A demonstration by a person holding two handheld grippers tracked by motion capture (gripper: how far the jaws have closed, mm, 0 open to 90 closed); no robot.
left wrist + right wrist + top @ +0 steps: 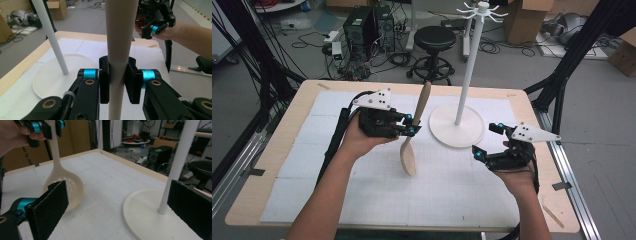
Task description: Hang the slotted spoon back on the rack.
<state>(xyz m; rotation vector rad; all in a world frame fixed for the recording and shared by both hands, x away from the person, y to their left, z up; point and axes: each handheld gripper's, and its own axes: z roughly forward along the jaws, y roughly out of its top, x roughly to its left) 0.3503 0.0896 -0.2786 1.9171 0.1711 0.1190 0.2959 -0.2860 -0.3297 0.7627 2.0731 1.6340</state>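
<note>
Grey floor point(607, 150); black stool point(434, 40); computer towers point(368, 25); cardboard boxes point(524, 20); loose cables point(507, 49).

obstacle: white stand point(456, 131) pole and round base just ahead-left of my right tool point(491, 141) | obstacle: slotted spoon point(412, 145) upright in my left tool point(411, 124), bowl on the table point(287, 150) | free: open mat between spoon and my right tool, and nearer me

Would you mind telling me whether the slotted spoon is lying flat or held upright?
Upright, slightly tilted: the left claw clamps the slotted spoon by its handle, bowl hanging down near the table.
</note>
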